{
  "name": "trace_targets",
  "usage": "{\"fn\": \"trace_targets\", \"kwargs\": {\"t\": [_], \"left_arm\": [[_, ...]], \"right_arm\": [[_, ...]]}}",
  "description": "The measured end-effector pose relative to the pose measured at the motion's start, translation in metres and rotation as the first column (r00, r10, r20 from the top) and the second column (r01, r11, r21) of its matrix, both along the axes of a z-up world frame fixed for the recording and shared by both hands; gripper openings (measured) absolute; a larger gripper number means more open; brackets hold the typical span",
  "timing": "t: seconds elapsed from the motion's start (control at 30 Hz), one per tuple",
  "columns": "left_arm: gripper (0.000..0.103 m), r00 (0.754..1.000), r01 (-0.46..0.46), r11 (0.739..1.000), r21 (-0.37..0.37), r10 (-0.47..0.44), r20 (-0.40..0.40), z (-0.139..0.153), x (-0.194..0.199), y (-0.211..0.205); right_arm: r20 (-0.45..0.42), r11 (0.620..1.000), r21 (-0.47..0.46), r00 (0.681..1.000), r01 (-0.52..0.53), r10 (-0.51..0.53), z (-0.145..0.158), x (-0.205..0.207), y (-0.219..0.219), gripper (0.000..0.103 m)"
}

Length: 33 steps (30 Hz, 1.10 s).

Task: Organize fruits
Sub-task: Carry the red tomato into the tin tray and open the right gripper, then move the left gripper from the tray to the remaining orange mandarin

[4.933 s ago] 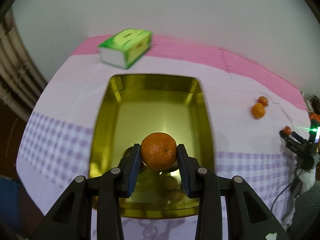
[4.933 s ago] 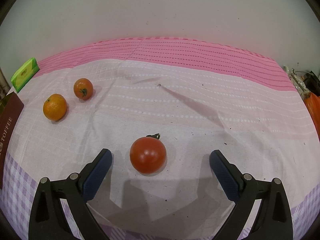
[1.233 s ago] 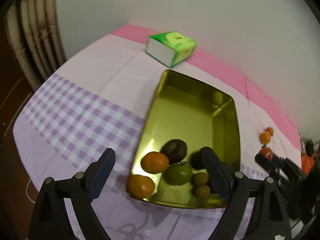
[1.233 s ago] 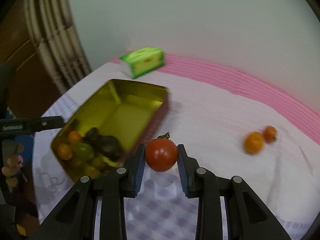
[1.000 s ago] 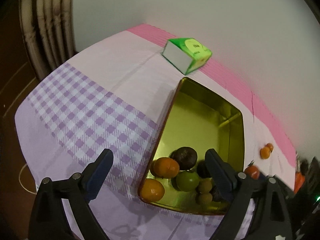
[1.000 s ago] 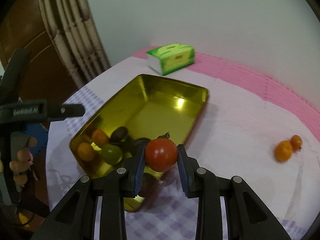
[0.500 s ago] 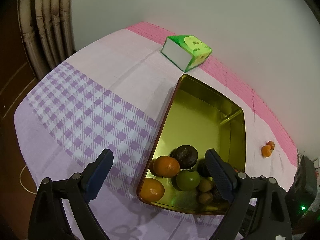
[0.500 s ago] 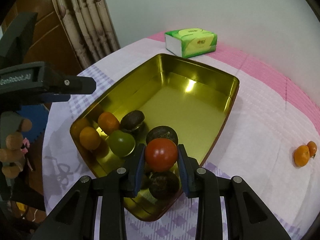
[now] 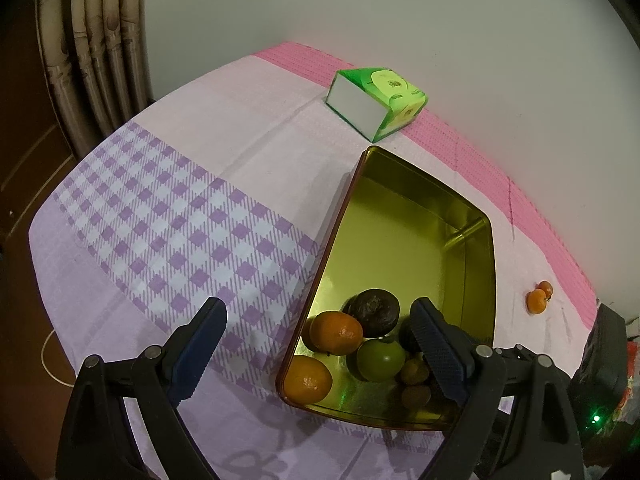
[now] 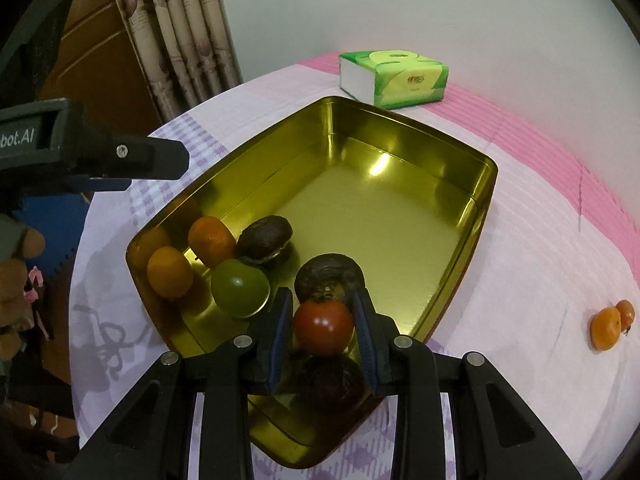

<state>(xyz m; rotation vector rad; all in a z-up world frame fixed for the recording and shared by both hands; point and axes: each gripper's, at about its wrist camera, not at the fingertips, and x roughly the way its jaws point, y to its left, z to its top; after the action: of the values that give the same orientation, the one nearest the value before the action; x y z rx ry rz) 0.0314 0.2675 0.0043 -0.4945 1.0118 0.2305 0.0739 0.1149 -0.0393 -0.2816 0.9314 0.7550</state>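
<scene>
Tablecloth bare beside tin

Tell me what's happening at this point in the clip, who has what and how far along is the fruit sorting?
A person is gathering fruit into a gold tin with two handheld grippers. The right gripper is shut on a red tomato and holds it over the tin's near end, above the dark fruits there. The left gripper is open and empty beside the tin. Two oranges, a green fruit and several dark ones are already in. Two small oranges are still out on the tablecloth.
</scene>
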Motion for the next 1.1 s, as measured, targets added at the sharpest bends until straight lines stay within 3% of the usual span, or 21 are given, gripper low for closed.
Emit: {"fn": "trace_targets", "kwargs": {"t": [0.73, 1.1], "left_arm": [[0.091, 1.000, 0.011, 1.000, 0.017, -0.011, -0.009, -0.002, 0.001, -0.003], [0.091, 0.998, 0.057, 0.994, 0.098, -0.056, -0.013, 0.001, 0.002, -0.017]], "right_arm": [[0.008, 0.997, 0.051, 0.998, 0.061, -0.061, 0.020, 0.003, -0.019, 0.034], [0.057, 0.978, 0.076, 0.979, 0.192, -0.197, 0.033, 0.011, -0.082, 0.043]]}}
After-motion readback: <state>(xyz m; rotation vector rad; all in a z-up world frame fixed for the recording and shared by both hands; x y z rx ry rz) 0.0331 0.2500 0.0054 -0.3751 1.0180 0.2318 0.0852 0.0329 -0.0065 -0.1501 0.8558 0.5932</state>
